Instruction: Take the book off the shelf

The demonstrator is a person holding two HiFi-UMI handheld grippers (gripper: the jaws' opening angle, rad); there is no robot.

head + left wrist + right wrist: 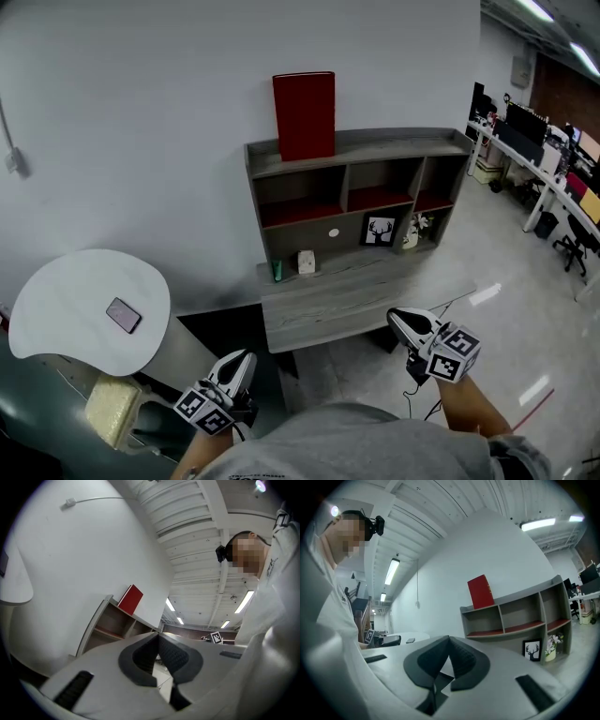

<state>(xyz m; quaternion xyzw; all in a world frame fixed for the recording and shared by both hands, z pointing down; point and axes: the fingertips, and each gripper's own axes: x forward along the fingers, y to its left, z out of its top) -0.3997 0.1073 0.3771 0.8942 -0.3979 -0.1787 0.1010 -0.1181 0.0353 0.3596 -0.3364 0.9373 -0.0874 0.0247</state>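
A red book (304, 114) stands upright against the white wall on top of the grey shelf unit (375, 143). It also shows in the left gripper view as the book (130, 598) and in the right gripper view as the book (480, 591), far beyond the jaws. My left gripper (246, 358) is held low by my body, well short of the shelf. Its jaws meet at the tip with nothing between them (157, 634). My right gripper (396, 317) is also low and in front of the unit, shut and empty (449, 638).
A white rounded table (66, 300) with a phone (123, 315) stands to the left. The shelf's lower ledge carries a deer picture (379, 230), a small flower vase (411, 234) and small items. Office desks with monitors and chairs (548, 159) line the right side.
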